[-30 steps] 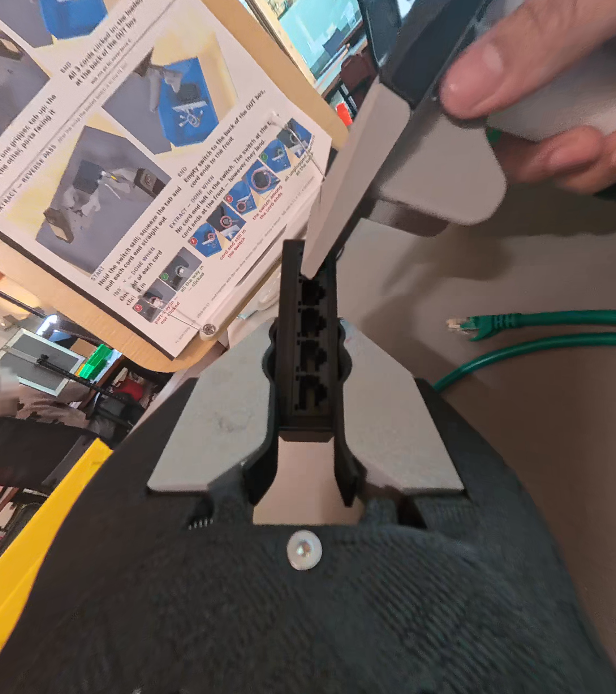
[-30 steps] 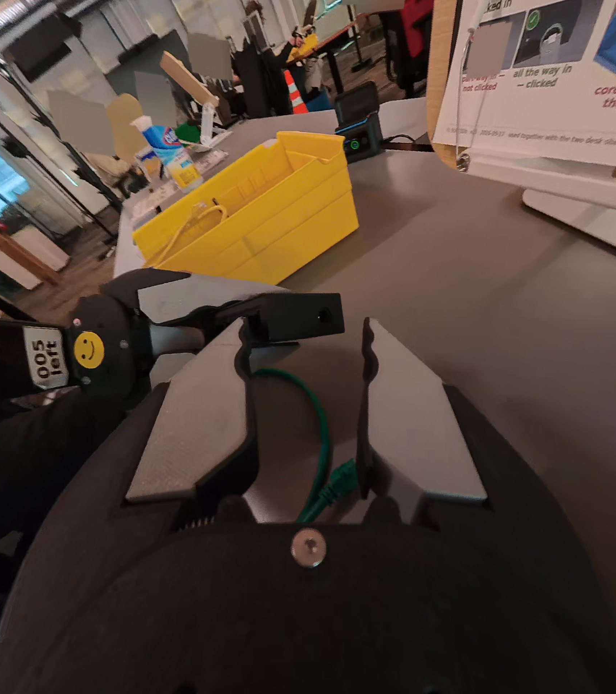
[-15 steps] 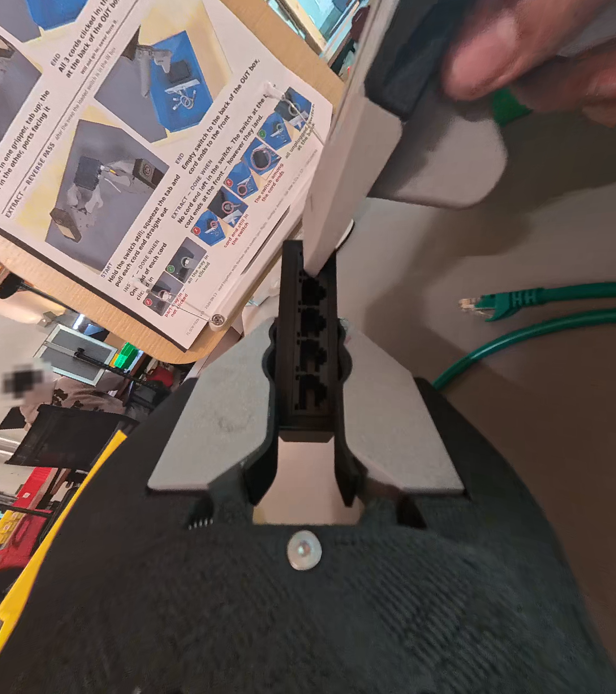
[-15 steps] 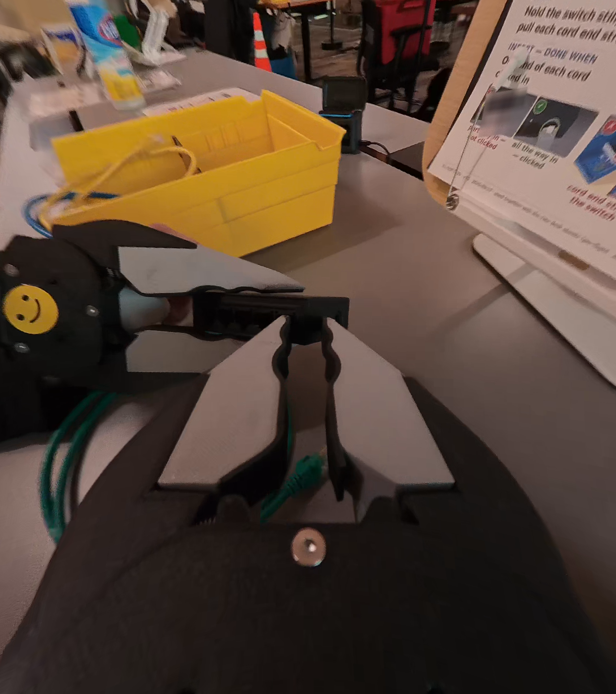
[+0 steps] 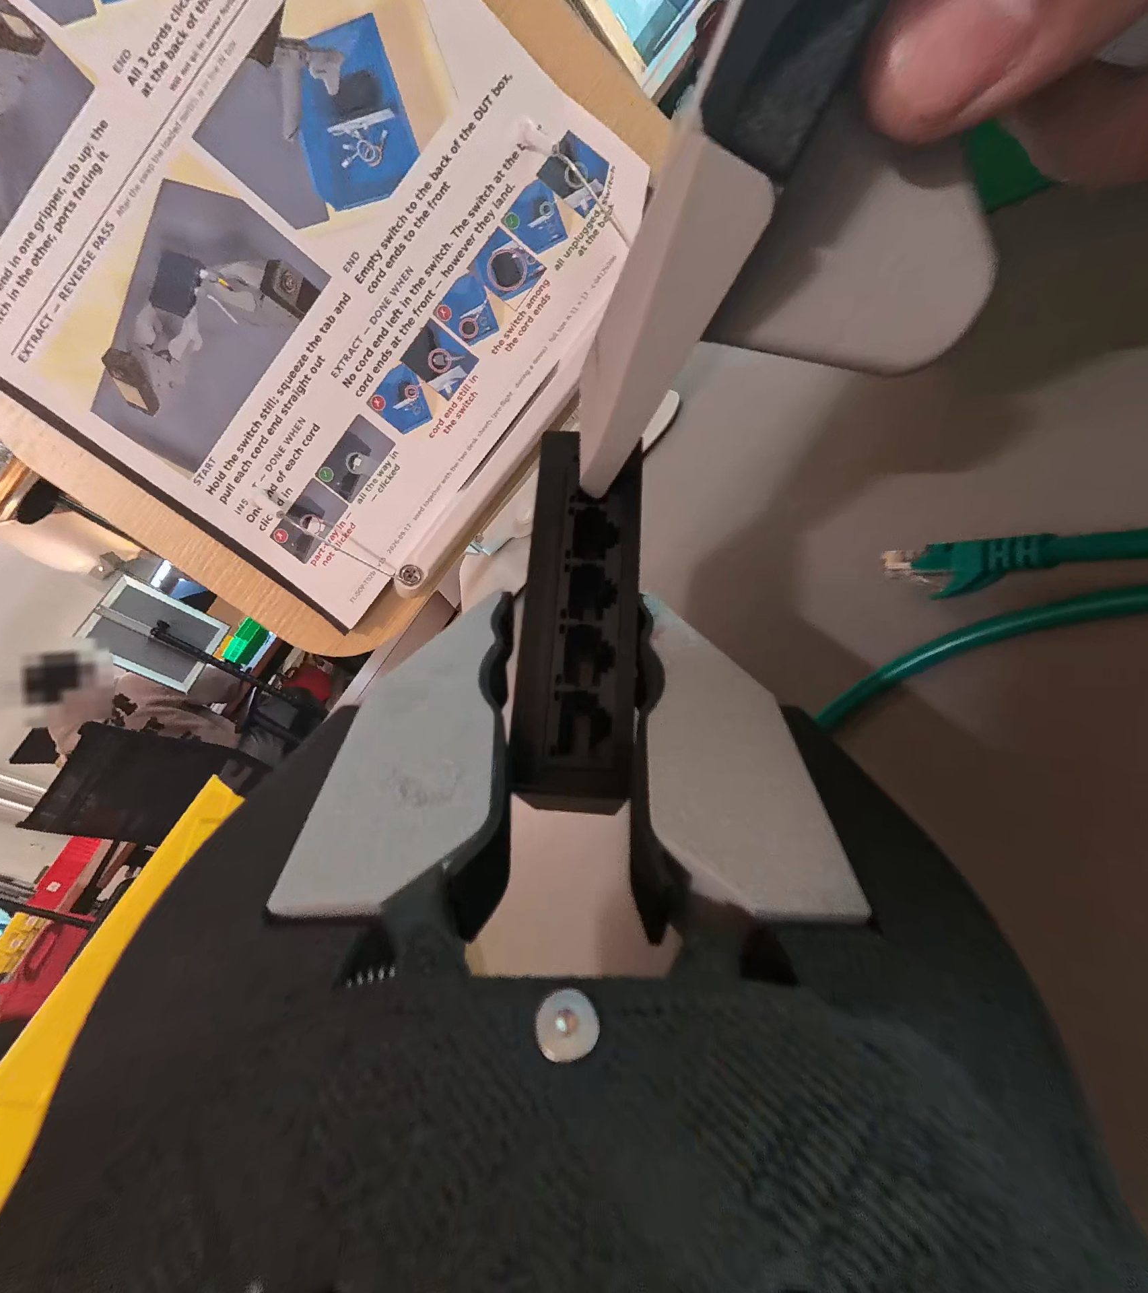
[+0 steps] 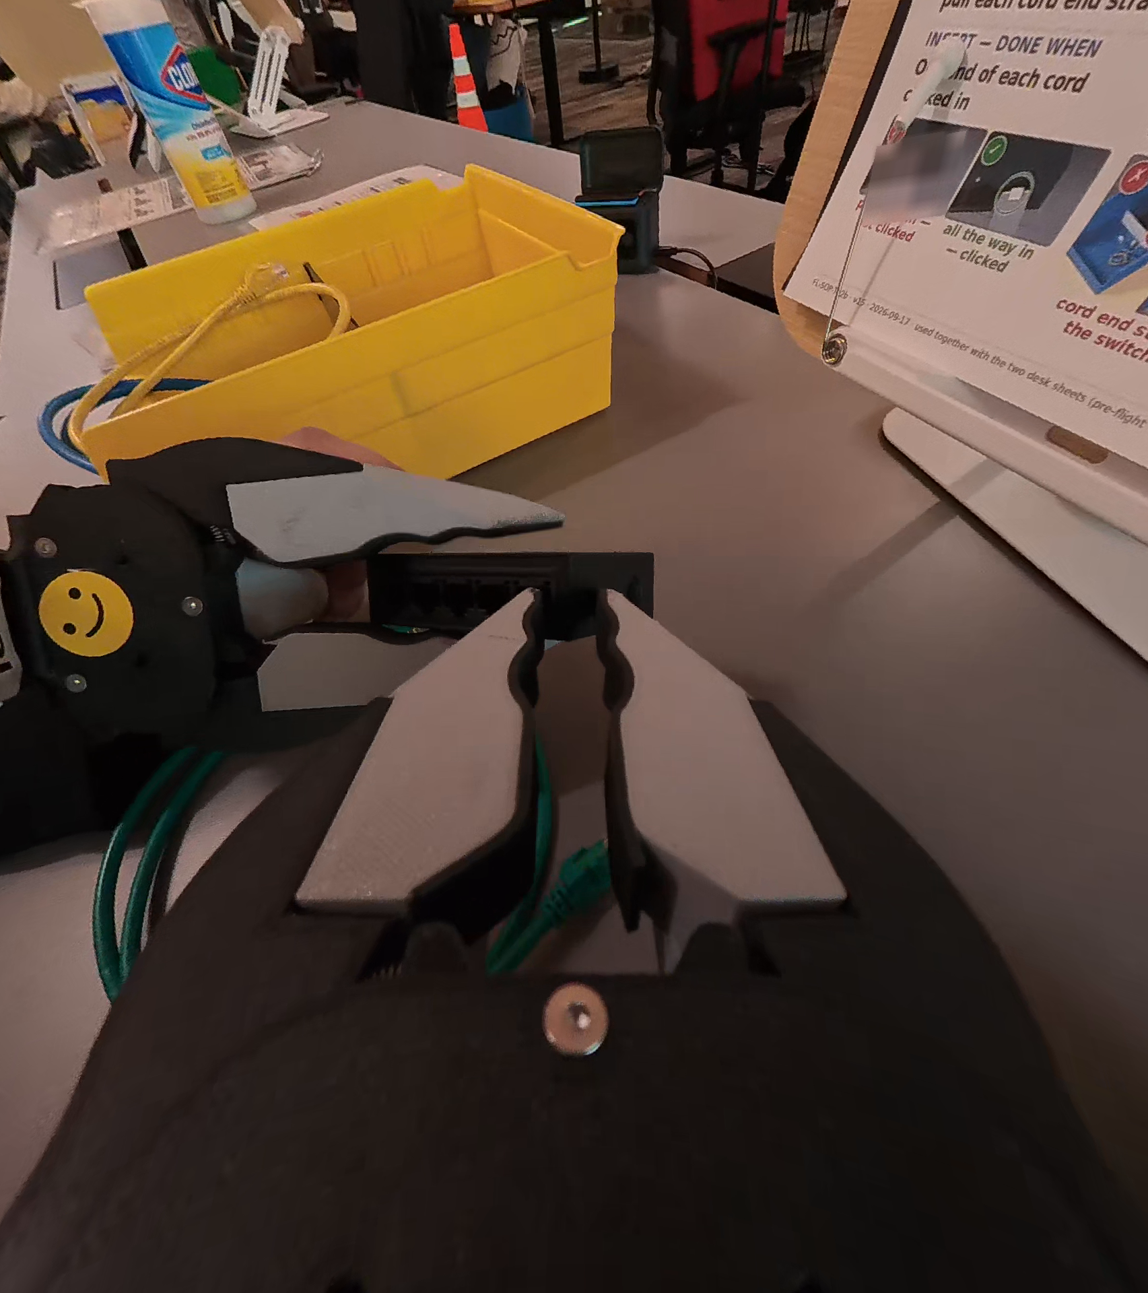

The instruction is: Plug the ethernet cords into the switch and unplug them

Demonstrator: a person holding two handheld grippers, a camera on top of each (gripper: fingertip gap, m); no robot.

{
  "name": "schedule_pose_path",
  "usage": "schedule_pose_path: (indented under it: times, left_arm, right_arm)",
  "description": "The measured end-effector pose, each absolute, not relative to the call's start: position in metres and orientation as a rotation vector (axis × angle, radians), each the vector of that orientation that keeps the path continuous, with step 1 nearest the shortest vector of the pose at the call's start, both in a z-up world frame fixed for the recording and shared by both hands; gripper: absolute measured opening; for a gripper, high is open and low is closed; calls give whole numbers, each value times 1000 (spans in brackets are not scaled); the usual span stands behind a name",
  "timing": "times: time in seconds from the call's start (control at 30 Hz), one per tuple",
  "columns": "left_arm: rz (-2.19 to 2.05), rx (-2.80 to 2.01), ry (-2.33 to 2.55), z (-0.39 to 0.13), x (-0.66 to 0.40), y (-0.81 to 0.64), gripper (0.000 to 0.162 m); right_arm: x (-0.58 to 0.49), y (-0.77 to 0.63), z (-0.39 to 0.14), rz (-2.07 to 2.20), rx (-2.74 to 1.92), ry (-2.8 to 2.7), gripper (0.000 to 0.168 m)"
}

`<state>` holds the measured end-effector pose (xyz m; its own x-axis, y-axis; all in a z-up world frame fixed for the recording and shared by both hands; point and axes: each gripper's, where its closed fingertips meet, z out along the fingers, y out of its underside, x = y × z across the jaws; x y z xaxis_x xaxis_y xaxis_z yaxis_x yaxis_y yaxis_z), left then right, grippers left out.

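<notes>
While switch (image 5: 574, 665) clamped: left gripper (image 5: 574, 651).

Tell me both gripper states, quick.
The left gripper: closed on the black switch.
The right gripper: fingers narrowly apart, tips at the switch's end; whether it grips anything cannot be told.

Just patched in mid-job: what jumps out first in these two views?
The black switch is clamped in the left gripper, ports empty, with the right gripper closing on its far end. A green ethernet cord lies unplugged on the table, and a yellow bin sits behind.
</notes>
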<state>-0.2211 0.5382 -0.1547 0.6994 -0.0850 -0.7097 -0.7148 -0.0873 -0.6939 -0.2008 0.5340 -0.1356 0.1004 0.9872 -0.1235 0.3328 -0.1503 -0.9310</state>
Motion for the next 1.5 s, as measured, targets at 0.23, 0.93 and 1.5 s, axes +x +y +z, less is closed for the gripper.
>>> schedule_pose_path:
  times: [0.23, 0.93, 1.5]
  left_arm:
    - [589, -1643, 628, -159, -230, 540, 35]
    - [597, -1588, 695, -148, -219, 535, 33]
    - [615, -1628, 649, -151, -232, 536, 33]
  right_arm:
    - [-196, 537, -126, 1185, -1612, -1265, 11]
    - [-198, 544, -134, 1208, -1670, -1217, 16]
    - [-195, 533, -105, 1379, -1518, -1172, 20]
